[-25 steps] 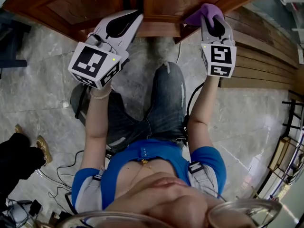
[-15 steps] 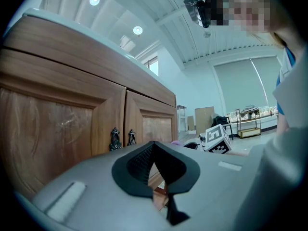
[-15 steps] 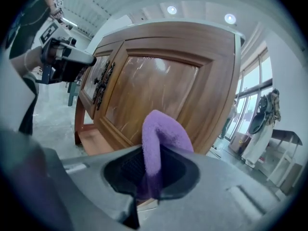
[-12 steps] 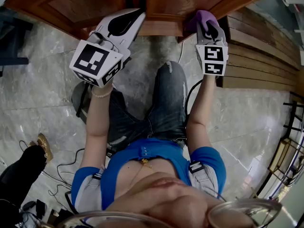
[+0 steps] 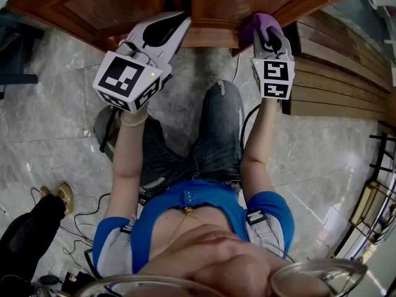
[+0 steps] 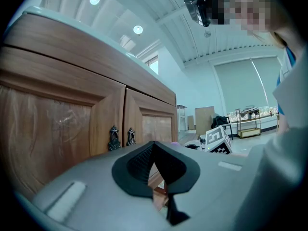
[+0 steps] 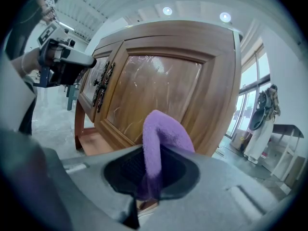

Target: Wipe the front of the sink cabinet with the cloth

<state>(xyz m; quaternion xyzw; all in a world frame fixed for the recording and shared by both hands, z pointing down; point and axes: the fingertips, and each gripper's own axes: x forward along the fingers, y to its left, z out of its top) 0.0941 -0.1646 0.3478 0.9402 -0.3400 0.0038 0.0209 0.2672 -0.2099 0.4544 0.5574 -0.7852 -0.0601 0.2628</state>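
Cloth, purple and standing up in a fold, is clamped between the jaws of your right gripper, which you hold at the lower edge of the sink cabinet, by its right-hand door; contact with the wood is unclear. Your left gripper has its jaws pressed together on nothing, pointing at the cabinet's middle near the two metal door handles.
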